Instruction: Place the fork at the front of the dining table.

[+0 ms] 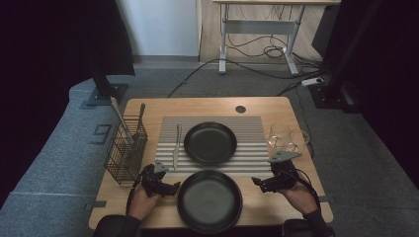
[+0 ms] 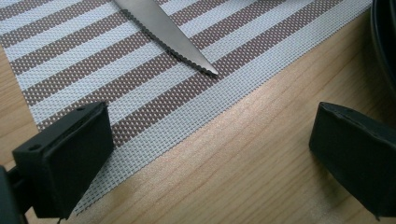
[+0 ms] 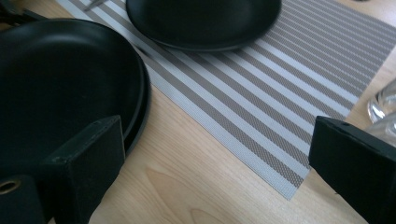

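Observation:
Two black plates lie on the wooden table: one [image 1: 210, 142] on the striped placemat [image 1: 247, 128], one [image 1: 210, 201] at the near edge. A knife [image 1: 176, 146] rests on the mat's left part; its serrated tip [image 2: 187, 51] lies ahead of my left gripper [image 2: 210, 154]. That left gripper [image 1: 170, 188] is open just left of the near plate, over bare wood and the mat's corner. My right gripper [image 1: 257, 183] is open right of the near plate [image 3: 60, 88], holding nothing. The far plate [image 3: 205, 18] lies beyond it on the placemat [image 3: 261, 93].
A black wire basket [image 1: 126, 148] with utensils stands at the table's left edge. Two clear glasses [image 1: 288, 138] stand at the right, just beyond my right gripper, seen as glass [image 3: 383, 105] in the right gripper view. Cables and a desk frame are on the floor behind.

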Demonstrator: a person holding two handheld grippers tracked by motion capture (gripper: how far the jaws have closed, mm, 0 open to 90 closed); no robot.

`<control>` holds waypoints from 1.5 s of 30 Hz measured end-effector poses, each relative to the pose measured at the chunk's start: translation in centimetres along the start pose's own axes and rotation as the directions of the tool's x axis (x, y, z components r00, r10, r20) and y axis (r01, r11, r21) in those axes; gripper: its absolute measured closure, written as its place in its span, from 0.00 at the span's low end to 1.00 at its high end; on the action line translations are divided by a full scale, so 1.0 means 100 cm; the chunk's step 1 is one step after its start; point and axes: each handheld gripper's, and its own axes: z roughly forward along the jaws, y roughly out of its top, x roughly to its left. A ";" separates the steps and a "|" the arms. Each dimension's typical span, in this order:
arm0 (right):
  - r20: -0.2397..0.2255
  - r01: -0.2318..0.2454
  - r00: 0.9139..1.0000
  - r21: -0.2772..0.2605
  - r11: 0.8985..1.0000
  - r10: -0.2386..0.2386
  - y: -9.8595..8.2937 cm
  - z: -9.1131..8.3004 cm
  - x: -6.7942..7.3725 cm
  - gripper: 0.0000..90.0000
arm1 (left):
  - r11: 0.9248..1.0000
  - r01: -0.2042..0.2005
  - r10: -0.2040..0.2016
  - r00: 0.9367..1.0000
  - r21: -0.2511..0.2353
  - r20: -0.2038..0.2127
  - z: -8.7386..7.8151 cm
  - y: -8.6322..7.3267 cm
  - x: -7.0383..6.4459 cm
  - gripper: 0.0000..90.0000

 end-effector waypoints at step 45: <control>-0.166 0.135 0.977 -0.025 0.991 -0.137 0.122 0.020 0.041 0.01 | 1.000 0.002 -0.002 1.000 0.001 -0.001 0.000 0.000 0.000 0.00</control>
